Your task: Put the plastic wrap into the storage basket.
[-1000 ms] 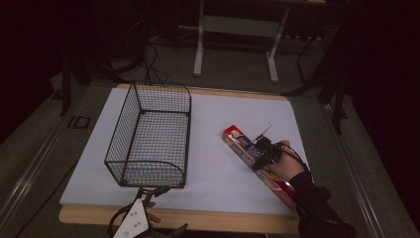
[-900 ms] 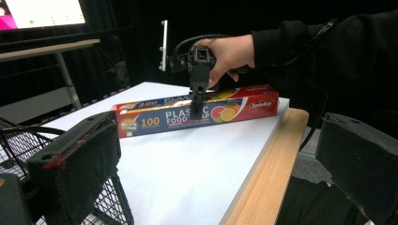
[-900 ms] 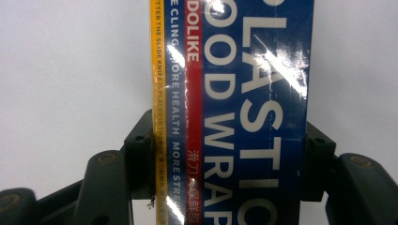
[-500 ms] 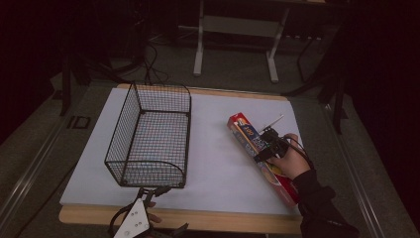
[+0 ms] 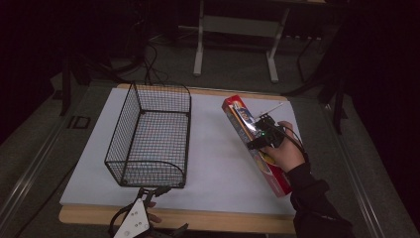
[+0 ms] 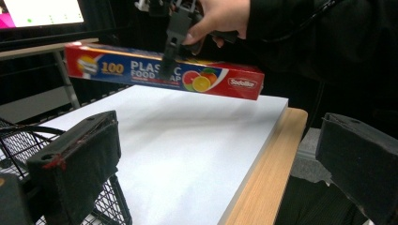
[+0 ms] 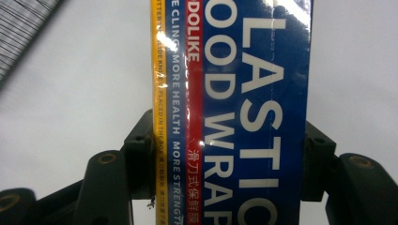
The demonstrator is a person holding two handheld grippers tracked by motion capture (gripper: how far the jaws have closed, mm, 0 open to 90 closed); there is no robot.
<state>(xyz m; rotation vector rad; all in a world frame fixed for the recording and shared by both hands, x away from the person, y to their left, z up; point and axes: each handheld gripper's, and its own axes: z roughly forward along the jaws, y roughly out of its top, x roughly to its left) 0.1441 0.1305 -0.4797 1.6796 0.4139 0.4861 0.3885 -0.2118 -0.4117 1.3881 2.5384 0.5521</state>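
A: What is the largest item on the work surface?

B: The white table top (image 5: 213,148) with a wooden front edge is the largest. A black wire basket (image 5: 151,136) stands upright on its left half, open side up. The basket holds nothing that the high view can resolve.

A: Where is the plastic food wrap box?

B: The plastic food wrap box (image 5: 255,144) is at the right half of the table, well apart from the basket. It is a long, narrow carton, red and blue with a fruit picture. In the left gripper view the box (image 6: 164,75) hangs clear above the white surface, roughly level, with no end touching the table. In the high view its far end points toward the back of the table and its near end toward the person's sleeve.

A: What is the condition of the right gripper?

B: The right gripper (image 5: 265,136) is clamped across the box near its middle. In the right gripper view the box (image 7: 234,112) fills the gap between the two black jaws, and both pads press on its long sides. The person's hand (image 5: 285,151) grasps the gripper body from the right.

A: And the left gripper?

B: The left gripper (image 5: 148,198) sits at the front edge of the table, just beside the near end of the basket. In the left gripper view its jaws stand wide apart with nothing between them.
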